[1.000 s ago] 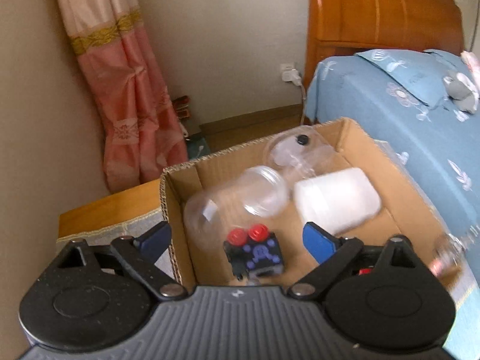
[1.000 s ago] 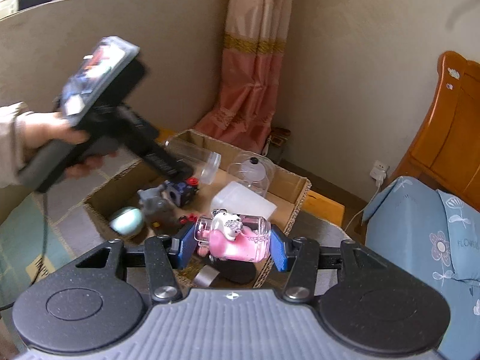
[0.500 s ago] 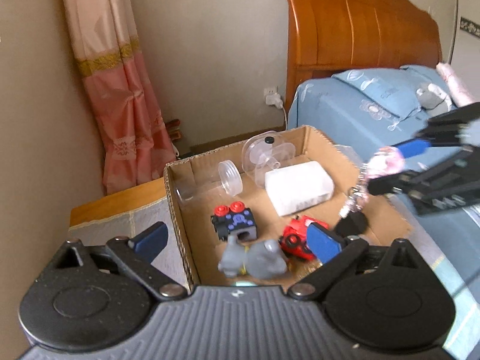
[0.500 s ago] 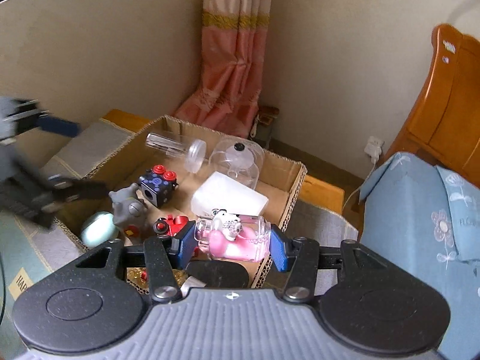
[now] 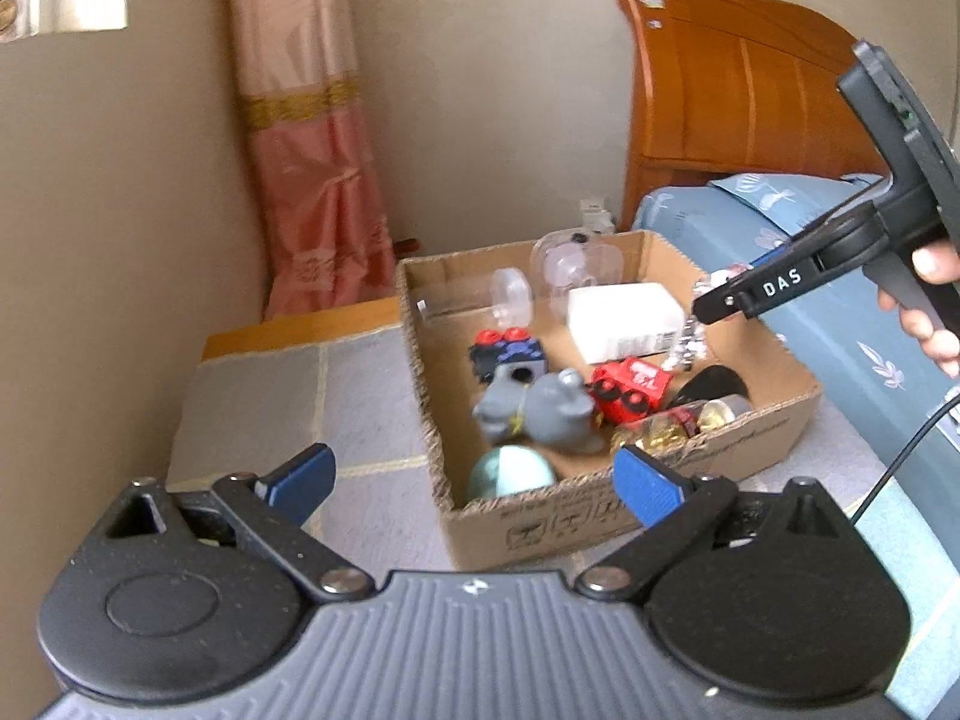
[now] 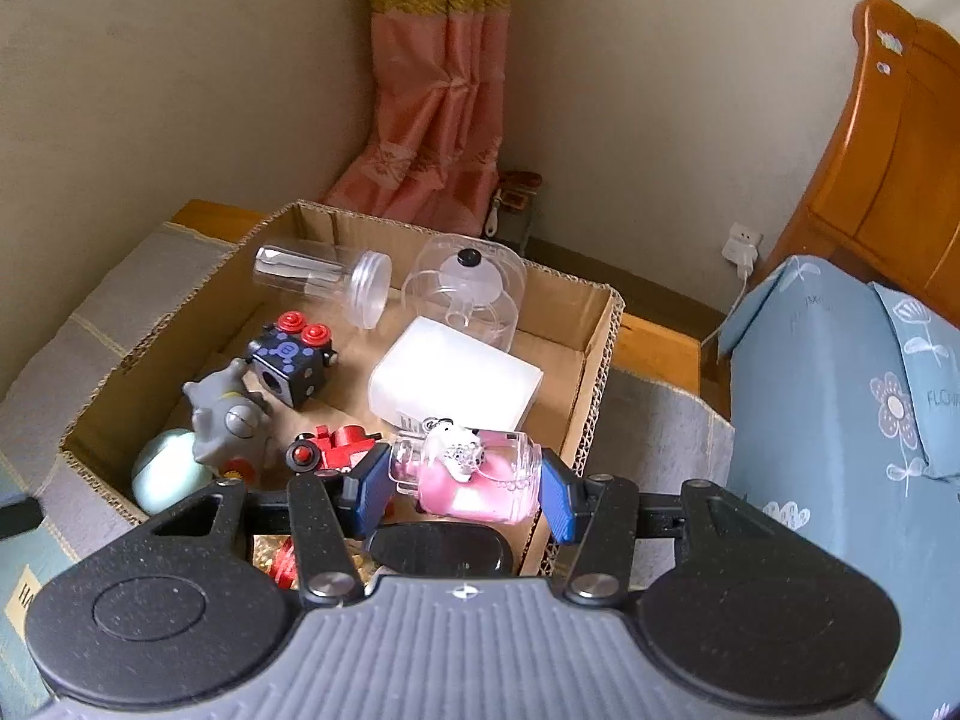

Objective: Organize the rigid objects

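Your left gripper (image 5: pixel 474 483) has drawn well back from the brown cardboard box (image 5: pixel 636 519) over the last second: a moment ago it hung right over the box floor, and now its blue pads stand wide apart with nothing between them, short of the near wall. That leaves the box free for the other hand.

Inside the box, working from the left in the right wrist view, you have the pale green egg-shaped toy (image 6: pixel 165 477) in the near corner, the grey rubbery animal figure (image 6: pixel 225 420) touching it, the dark cube with red knobs (image 6: pixel 294 363) behind that, the clear plastic jar lying on its side (image 6: pixel 321 279) at the back wall, the red toy vehicle (image 6: pixel 330 447), the white rectangular box (image 6: pixel 453 384) and the clear domed container with a black knob (image 6: pixel 465 285).

Further right, your right gripper (image 6: pixel 465 489) is clamped on the small clear bottle with pink filling and a white beaded charm (image 6: pixel 474 477), held on its side. It has moved in over the box's near right corner, above the black rounded object (image 6: pixel 438 549); how high above the floor the bottle hangs is hard to tell from here.

By my reading you are about to place it, so lower it into bare cardboard beside the white box before letting go.
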Motion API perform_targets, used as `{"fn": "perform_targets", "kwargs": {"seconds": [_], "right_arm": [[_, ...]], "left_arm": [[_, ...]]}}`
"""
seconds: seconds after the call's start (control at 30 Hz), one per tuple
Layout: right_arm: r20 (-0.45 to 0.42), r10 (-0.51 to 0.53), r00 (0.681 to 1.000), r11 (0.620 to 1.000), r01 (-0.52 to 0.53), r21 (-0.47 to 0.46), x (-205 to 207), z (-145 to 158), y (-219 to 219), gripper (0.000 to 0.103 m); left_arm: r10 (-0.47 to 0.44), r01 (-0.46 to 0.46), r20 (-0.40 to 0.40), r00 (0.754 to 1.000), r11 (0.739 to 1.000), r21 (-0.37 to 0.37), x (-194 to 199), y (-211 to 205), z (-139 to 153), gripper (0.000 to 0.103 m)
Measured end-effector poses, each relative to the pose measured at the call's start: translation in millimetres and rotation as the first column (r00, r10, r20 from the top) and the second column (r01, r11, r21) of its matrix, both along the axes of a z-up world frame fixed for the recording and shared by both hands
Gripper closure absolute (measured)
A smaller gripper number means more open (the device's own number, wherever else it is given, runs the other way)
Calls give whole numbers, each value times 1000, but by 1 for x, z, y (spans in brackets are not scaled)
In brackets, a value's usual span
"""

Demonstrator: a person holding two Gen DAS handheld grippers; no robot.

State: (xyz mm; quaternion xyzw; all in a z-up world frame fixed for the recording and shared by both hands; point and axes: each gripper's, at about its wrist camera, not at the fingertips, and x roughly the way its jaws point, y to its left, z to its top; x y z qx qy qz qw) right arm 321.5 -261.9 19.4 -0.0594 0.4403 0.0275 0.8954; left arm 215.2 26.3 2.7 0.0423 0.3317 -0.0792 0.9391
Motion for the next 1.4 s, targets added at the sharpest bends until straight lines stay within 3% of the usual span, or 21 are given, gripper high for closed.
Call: {"fn": "perform_targets", "kwargs": {"seconds": [0.27, 0.33, 0.4, 0.47, 0.77, 1.07, 1.4], "right_arm": [[-32, -57, 998, 998, 57, 1, 10, -10, -6, 46], [-21, -58, 998, 998, 58, 10, 9, -7, -7, 33], [16, -70, 997, 997, 70, 17, 5, 0, -7, 5], [47, -85, 995, 996, 84, 22, 1, 7, -8, 0], [42, -146, 988, 989, 145, 8, -38, 24, 2, 0], [51, -212, 976, 974, 216, -68, -119, 1, 37, 0], [92, -352, 931, 936, 350, 37, -186, 8, 56, 0]], "left_arm": [[53, -54, 25, 998, 998, 31, -12, 7, -5, 4], [55, -55, 26, 998, 998, 27, -13, 8, -4, 4], [55, -55, 29, 998, 998, 10, -14, 10, -3, 4], [58, -58, 30, 998, 998, 3, -15, 10, -2, 4], [85, -86, 25, 996, 996, 32, -22, 6, 2, 4], [127, -125, -38, 991, 990, 73, -42, -7, -4, 4], [148, -145, -41, 988, 986, 81, -72, -23, 16, 4]]}}
